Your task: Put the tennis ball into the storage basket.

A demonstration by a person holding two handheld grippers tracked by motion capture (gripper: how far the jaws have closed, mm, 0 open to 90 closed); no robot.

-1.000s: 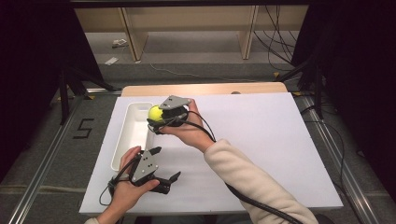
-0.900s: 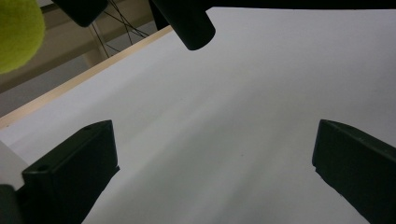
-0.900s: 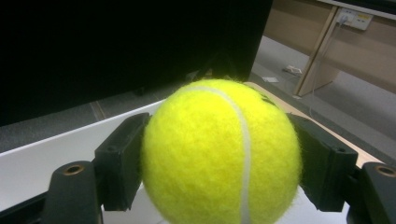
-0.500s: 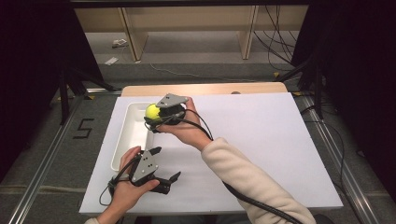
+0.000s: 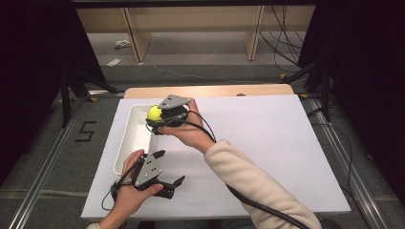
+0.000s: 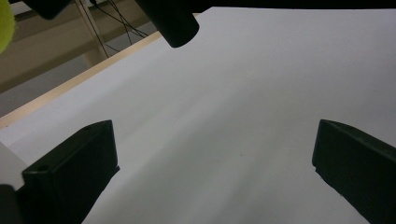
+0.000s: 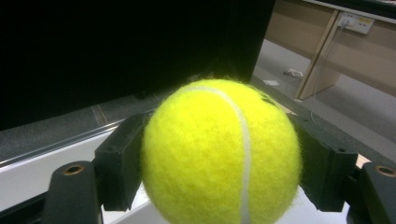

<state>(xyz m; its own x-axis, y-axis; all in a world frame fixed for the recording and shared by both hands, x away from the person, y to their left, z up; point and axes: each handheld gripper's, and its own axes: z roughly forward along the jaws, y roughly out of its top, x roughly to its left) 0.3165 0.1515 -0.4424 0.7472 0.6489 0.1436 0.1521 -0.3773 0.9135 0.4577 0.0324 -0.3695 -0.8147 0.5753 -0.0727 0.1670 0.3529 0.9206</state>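
Note:
A yellow tennis ball (image 5: 154, 113) hangs above the far end of a white tray (image 5: 130, 145), and my right gripper (image 5: 157, 117) is shut on it. In the right gripper view the ball (image 7: 219, 154) sits between the black pads (image 7: 119, 161), which press on both its sides. My left gripper (image 5: 169, 168) rests low on the white table near the front edge, just right of the tray, with its jaws wide apart. In the left gripper view this gripper (image 6: 215, 163) is open over bare white surface, and a sliver of the ball (image 6: 4, 23) shows at the top left.
The white board (image 5: 277, 143) covers the table, with a wooden strip (image 5: 215, 90) along its far edge. Metal rails run along both sides. A shelf frame (image 5: 191, 28) and cables stand on the floor behind. A thick black cable (image 5: 248, 202) trails from the right gripper along the sleeve.

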